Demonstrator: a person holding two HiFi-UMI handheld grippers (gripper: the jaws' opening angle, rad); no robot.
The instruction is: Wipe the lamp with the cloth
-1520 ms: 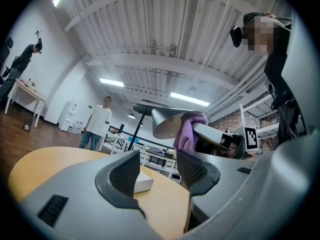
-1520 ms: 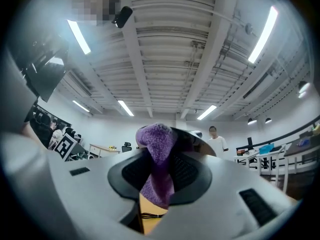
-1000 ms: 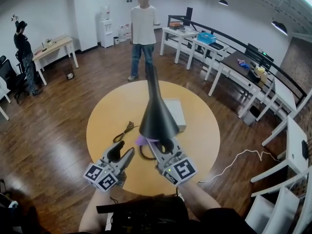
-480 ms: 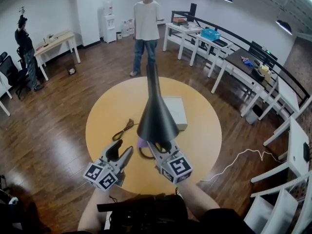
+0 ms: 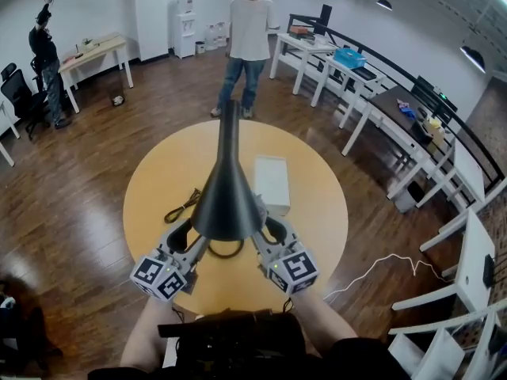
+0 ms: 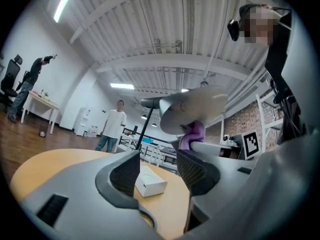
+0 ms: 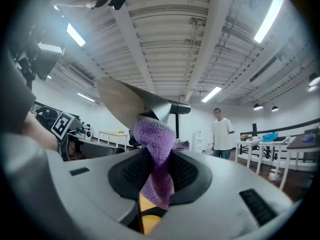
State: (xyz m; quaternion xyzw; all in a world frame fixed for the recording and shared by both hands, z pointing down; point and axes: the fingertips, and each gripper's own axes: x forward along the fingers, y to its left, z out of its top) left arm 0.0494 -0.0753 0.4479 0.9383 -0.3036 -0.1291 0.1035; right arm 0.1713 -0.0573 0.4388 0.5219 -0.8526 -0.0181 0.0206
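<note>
The black lamp (image 5: 226,200) stands on the round table (image 5: 317,212), its cone shade facing me and its stem rising behind. My left gripper (image 5: 184,237) sits at the shade's lower left rim and my right gripper (image 5: 273,232) at its lower right. In the right gripper view the right gripper (image 7: 155,166) is shut on a purple cloth (image 7: 156,154) whose top reaches up to the underside of the shade (image 7: 132,104). The left gripper (image 6: 157,166) is open with nothing between its fingers; the shade (image 6: 195,111) and cloth (image 6: 192,134) hang beyond it.
A white box (image 5: 271,182) lies on the table behind the lamp, and a black cable (image 5: 181,208) curls at the left. A person (image 5: 249,30) stands beyond the table. White desks line the right side; a white cord (image 5: 372,271) lies on the floor.
Both grippers have slid in under the shade's rim, the left one moving right. The purple cloth, seen earlier below the shade in the head view, is now hidden by it.
</note>
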